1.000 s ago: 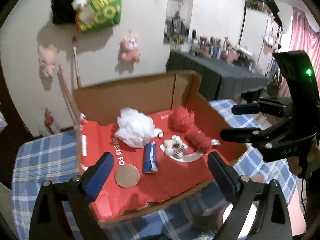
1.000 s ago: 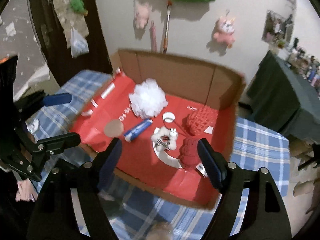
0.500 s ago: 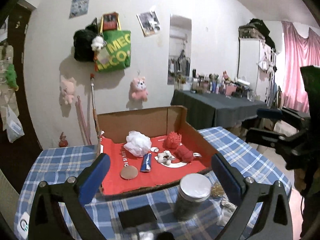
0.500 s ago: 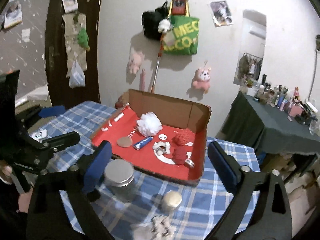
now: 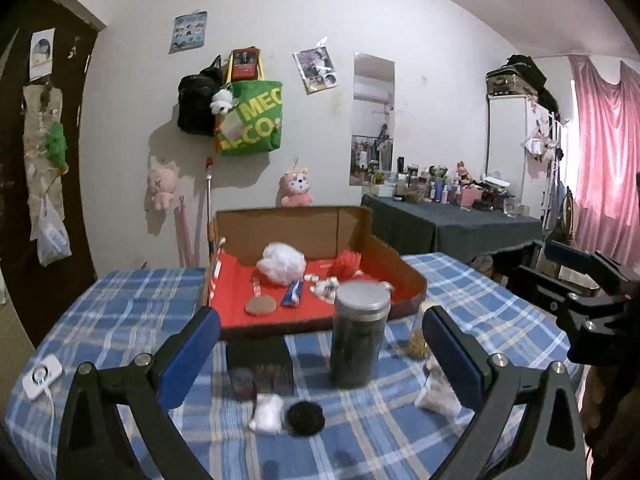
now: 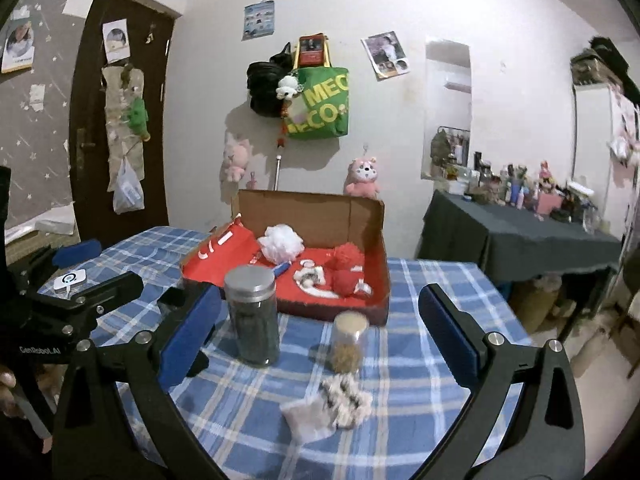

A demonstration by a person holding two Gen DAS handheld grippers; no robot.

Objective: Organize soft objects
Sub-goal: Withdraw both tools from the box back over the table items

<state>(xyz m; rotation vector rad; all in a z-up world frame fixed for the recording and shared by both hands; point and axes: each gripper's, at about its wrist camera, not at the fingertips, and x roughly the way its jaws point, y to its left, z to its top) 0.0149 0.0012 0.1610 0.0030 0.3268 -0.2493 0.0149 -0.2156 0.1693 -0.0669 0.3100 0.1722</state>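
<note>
Both grippers, left [image 5: 320,356] and right [image 6: 320,340], are held wide apart and empty, short of the box [image 6: 372,216]. A striped soft toy [image 6: 344,400] lies on the tabletop [image 6: 420,360] before the box; a pick is judged next, calling for a descent over it.

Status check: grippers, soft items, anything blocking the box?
Left gripper open, empty. Right gripper open, empty. White pouf sits in cardboard box. Tall jar stands between grippers and box.
</note>
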